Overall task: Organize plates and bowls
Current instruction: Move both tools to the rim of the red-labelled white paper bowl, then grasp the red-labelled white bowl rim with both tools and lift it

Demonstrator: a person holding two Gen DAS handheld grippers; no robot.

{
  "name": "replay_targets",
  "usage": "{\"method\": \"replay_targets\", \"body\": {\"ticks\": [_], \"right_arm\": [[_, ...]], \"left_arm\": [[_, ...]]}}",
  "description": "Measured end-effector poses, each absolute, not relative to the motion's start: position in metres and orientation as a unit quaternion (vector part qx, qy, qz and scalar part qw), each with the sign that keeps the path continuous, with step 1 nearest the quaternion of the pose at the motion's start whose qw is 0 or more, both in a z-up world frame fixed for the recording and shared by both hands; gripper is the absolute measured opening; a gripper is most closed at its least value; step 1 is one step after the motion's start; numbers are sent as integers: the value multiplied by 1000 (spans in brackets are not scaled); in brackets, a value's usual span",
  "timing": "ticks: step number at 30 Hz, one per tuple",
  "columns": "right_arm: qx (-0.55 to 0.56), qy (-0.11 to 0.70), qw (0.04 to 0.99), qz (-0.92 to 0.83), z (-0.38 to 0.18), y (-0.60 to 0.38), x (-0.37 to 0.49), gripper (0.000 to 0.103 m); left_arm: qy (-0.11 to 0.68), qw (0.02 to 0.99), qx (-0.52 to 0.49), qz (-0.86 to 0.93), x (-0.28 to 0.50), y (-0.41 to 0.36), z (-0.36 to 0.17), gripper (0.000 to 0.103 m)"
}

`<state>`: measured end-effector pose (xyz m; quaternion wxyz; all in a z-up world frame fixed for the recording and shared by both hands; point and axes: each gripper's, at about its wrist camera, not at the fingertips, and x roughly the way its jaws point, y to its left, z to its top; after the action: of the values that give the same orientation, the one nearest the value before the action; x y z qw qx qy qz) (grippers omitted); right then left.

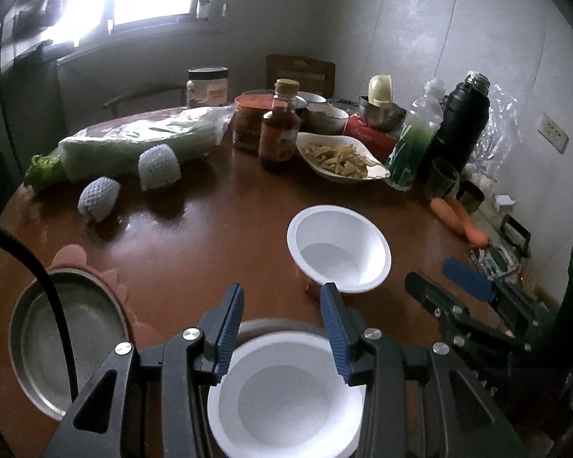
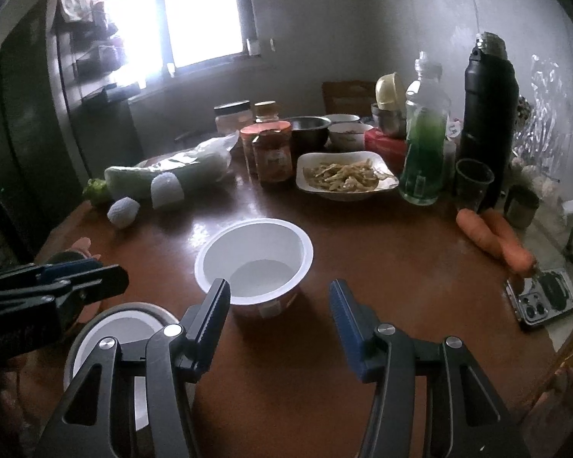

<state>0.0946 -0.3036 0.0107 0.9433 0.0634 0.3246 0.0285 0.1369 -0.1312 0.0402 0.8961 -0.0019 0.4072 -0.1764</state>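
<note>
A white bowl [image 1: 340, 248] stands on the brown round table [image 1: 217, 236]; it also shows in the right wrist view [image 2: 254, 263]. A second white bowl [image 1: 286, 393] sits on a grey plate [image 1: 263, 326] right under my left gripper [image 1: 282, 294], which is open and empty above it. That bowl and plate [image 2: 110, 328] show at lower left in the right wrist view. A steel plate [image 1: 68, 343] lies at the left. My right gripper [image 2: 279, 294] is open and empty, just in front of the first bowl, and appears in the left wrist view [image 1: 450, 278].
At the back of the table stand a dish of food [image 1: 340, 158], jars [image 1: 279, 129], a green bottle [image 1: 416, 137], a black flask [image 1: 462, 122], steel bowls [image 1: 382, 114], wrapped cabbage [image 1: 145, 141] and foam-netted fruit [image 1: 99, 198]. Carrots [image 2: 496, 236] and a phone [image 2: 546, 301] lie at right.
</note>
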Motion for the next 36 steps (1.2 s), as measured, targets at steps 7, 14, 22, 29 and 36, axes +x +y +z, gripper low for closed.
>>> {"method": "replay_targets", "body": {"ticks": [7,14,22,29,36], "right_arm": [[71,338,938,25,4,-309,109,56],[70,353,932,28,-1,-315,127,56],[72,367,927,32,-9,-318,143,56],[73,379,921,40,-19,-318,153,56],[76,390,917,39,-27,-319,161,56]], "left_arm": [[424,889,-7,-172,162,-139,37,42],[438,881,-8,-181,180,-156,33,42],[461,868,-12,-183,198,-169,20,42],[478,861,-18,-174,211,-170,7,42],[499,849,-26,-174,221,-172,-6,42]]}}
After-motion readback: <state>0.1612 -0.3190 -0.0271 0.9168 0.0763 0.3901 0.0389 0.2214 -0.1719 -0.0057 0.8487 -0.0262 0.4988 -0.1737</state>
